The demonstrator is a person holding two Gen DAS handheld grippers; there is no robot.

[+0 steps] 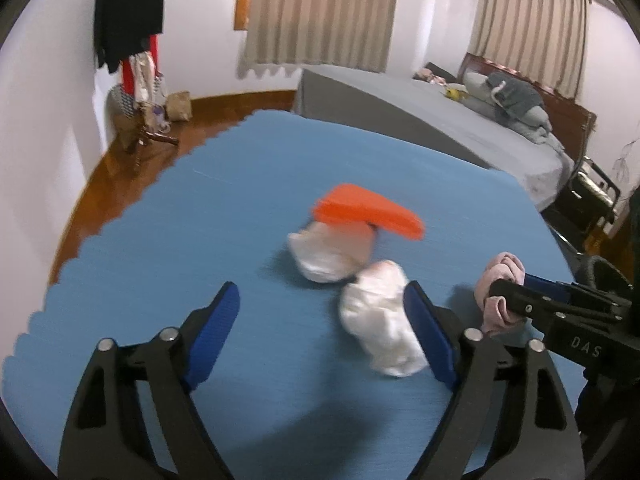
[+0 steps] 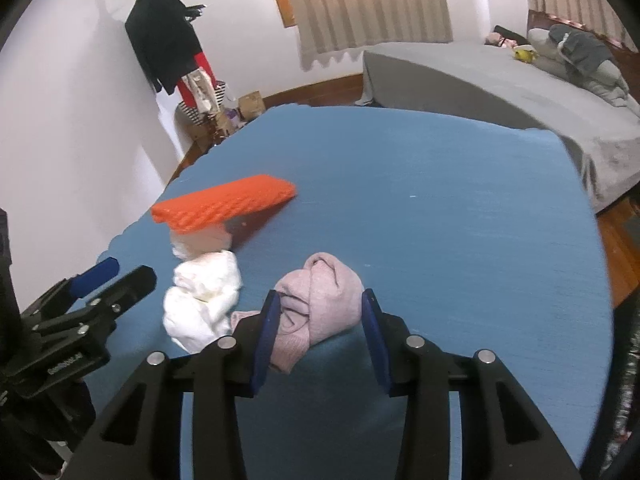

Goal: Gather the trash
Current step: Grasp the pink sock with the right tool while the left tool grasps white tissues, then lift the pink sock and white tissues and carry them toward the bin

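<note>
Closing on the pink cloth bundle, the right tongs pinch it at its middle on the blue worktop. The left tongs stand spread, 1 pad beside the near white wad; a 2nd wad lies under the orange block. All look soft, light, crushable: best gripped across the bulk.

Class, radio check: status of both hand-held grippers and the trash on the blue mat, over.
Right hand-held gripper clamped on pink cloth wad. Left hand-held gripper open, one pad against white crumpled wad. Second white wad under orange block.
</note>
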